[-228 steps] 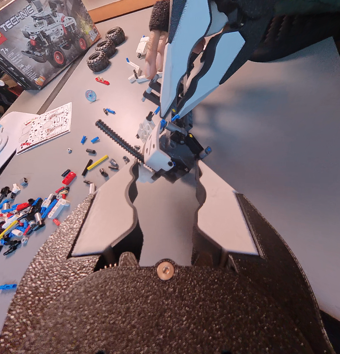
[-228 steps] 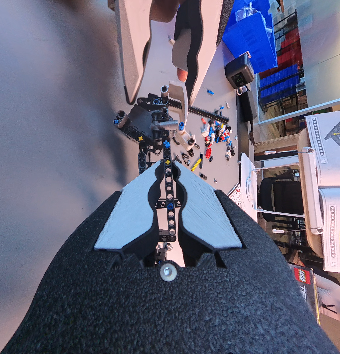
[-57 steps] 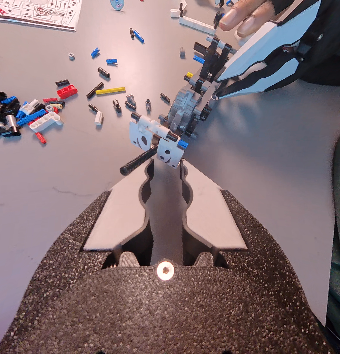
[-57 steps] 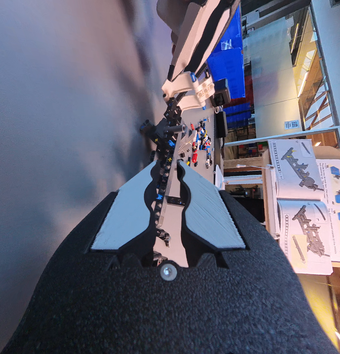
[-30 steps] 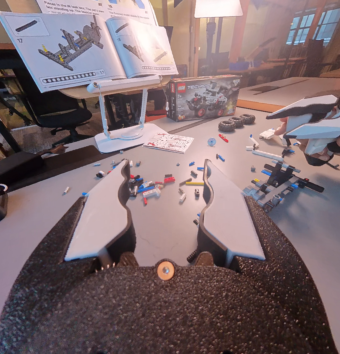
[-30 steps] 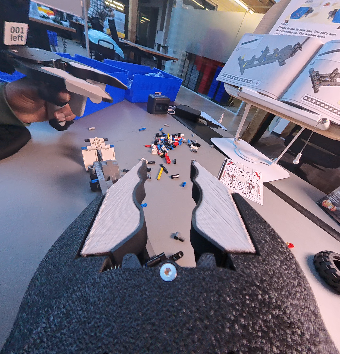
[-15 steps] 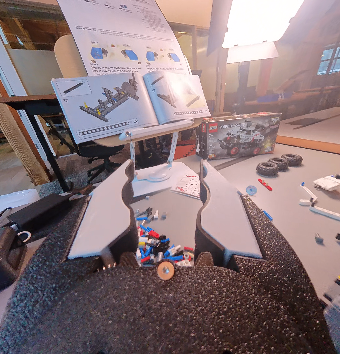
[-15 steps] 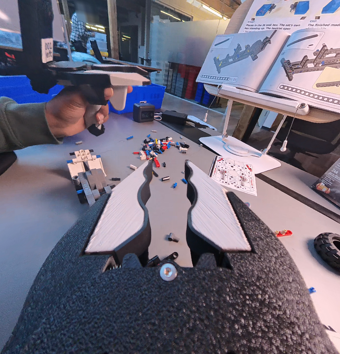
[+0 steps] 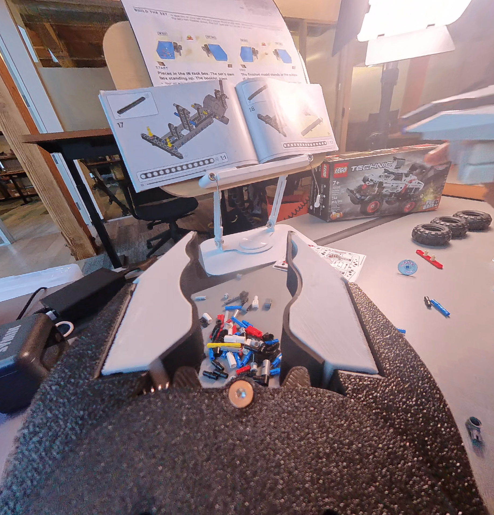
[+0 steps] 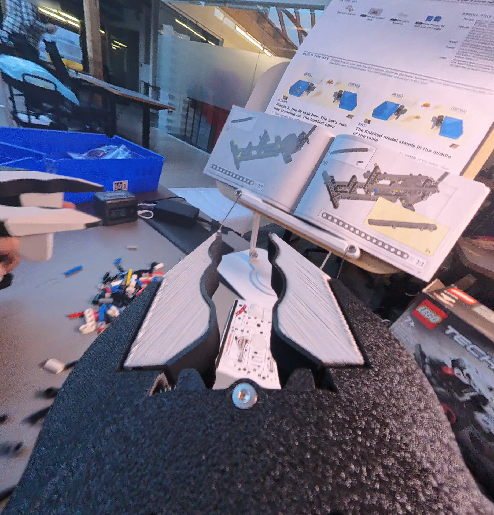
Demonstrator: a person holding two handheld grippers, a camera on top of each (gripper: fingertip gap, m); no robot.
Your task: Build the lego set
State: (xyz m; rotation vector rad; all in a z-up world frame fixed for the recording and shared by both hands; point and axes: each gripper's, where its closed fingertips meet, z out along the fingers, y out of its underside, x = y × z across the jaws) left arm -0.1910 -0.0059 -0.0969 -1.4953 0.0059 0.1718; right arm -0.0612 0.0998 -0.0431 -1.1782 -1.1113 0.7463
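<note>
The left gripper [image 9: 239, 267] is held with its jaws wide apart and nothing between them, above a heap of loose pieces [image 9: 239, 344] on the grey table [image 9: 424, 359]. The right gripper [image 10: 244, 260] is parted more narrowly and is likewise empty, held over a sticker sheet [image 10: 247, 342] and pointed at the instruction booklet [image 10: 335, 178] on its white stand [image 10: 247, 274].

The pieces are judged to be light, hard and smooth plastic, so small pins could easily slip or flick away when pinched. A longer piece such as the yellow bar [image 9: 223, 345] is probably best taken across its middle, with the jaws narrowed first. The four black tyres [image 9: 431, 235] look soft and grippy, and would be taken across the tread. The part-built model is not seen in either view.

As for containers, blue bins [image 10: 101, 163] stand at the far edge of the table; a clear bag appears to lie in the nearer one, though its contents cannot be made out. The set's box [image 9: 379, 185] stands behind the tyres; its inside is hidden.
</note>
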